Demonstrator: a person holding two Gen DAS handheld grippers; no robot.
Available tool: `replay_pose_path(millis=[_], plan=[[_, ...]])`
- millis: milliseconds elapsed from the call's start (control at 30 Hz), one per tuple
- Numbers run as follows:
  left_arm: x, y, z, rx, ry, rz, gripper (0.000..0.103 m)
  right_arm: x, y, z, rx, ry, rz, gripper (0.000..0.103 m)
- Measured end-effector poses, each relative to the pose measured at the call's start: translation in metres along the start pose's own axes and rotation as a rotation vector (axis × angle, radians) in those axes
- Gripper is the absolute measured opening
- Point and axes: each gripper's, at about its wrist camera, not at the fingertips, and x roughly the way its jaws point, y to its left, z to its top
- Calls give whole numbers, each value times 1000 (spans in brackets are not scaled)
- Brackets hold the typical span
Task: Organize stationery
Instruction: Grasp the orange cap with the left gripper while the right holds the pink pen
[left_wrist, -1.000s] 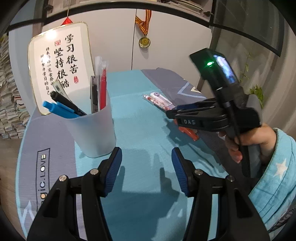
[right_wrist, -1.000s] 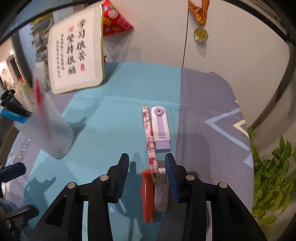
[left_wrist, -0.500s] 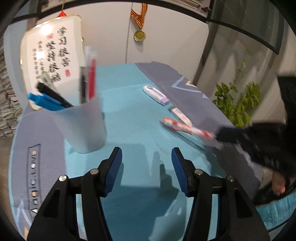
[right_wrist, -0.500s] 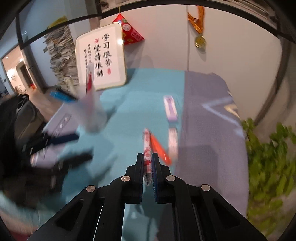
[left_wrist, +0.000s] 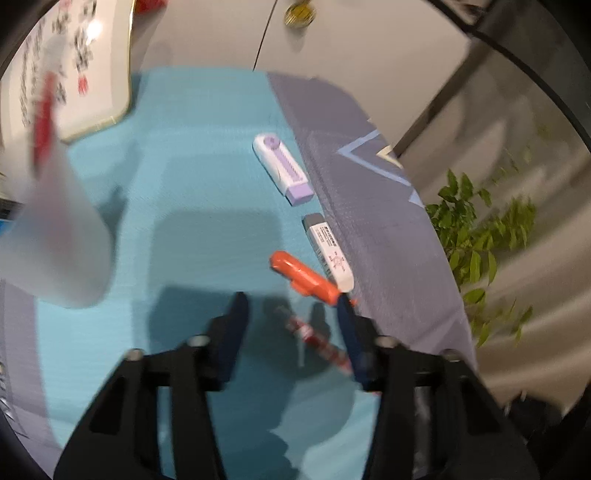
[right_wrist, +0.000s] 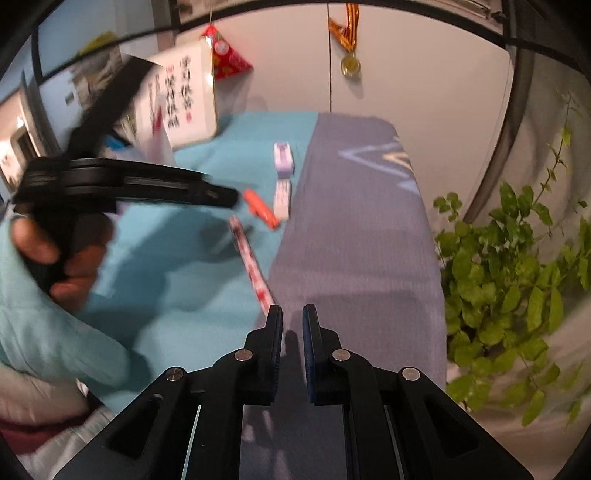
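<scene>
My right gripper (right_wrist: 293, 317) is shut on the near end of a red-and-white patterned pen (right_wrist: 251, 262), which sticks out ahead of it above the teal cloth. The jaws of my left gripper (left_wrist: 291, 314) are closing around that same pen (left_wrist: 314, 336), and their pads stand clear of it. Just beyond lie an orange marker (left_wrist: 303, 273), a white correction tape (left_wrist: 328, 251) and a purple-and-white eraser case (left_wrist: 282, 168). The white pen cup (left_wrist: 55, 240) is blurred at the left with a red pen in it. From the right wrist, the left gripper (right_wrist: 225, 195) reaches in, held by a hand (right_wrist: 55, 251).
A framed calligraphy board (right_wrist: 188, 96) leans on the wall behind the cup. A medal (right_wrist: 350, 64) hangs on the wall. A leafy plant (right_wrist: 517, 277) stands past the table's right edge. A grey band of cloth (right_wrist: 351, 221) runs along the right side.
My right gripper shut on the patterned pen, lifted it and drew back. My left gripper swung right, away from the cup, over the loose items, and its jaws narrowed around the pen.
</scene>
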Motion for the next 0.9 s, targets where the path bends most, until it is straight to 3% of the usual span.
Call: replay_pose_path(millis=[67, 300, 433, 467, 533, 567, 600, 767, 900], plan=[[12, 0, 6, -66, 52, -3, 30, -1, 1, -3, 5, -14, 6, 9], [15, 0, 20, -162, 24, 33, 32, 6, 8, -8, -26, -1, 43, 9], [13, -1, 21, -129, 13, 54, 27, 15, 23, -2, -112, 12, 73, 10], [14, -2, 20, -119, 17, 54, 17, 19, 26, 2, -133, 13, 74, 12], [17, -2, 20, -105, 19, 38, 14, 29, 31, 11, -164, 20, 85, 27], [16, 1, 19, -99, 16, 37, 13, 35, 32, 15, -169, 26, 86, 41], [15, 2, 18, -93, 12, 42, 13, 40, 33, 19, -169, 29, 79, 45], [-13, 25, 8, -84, -48, 44, 12, 68, 43, 29, -198, 83, 92, 43], [-51, 39, -5, -50, -141, 28, 12, 78, 51, 29, -211, 106, 82, 25]])
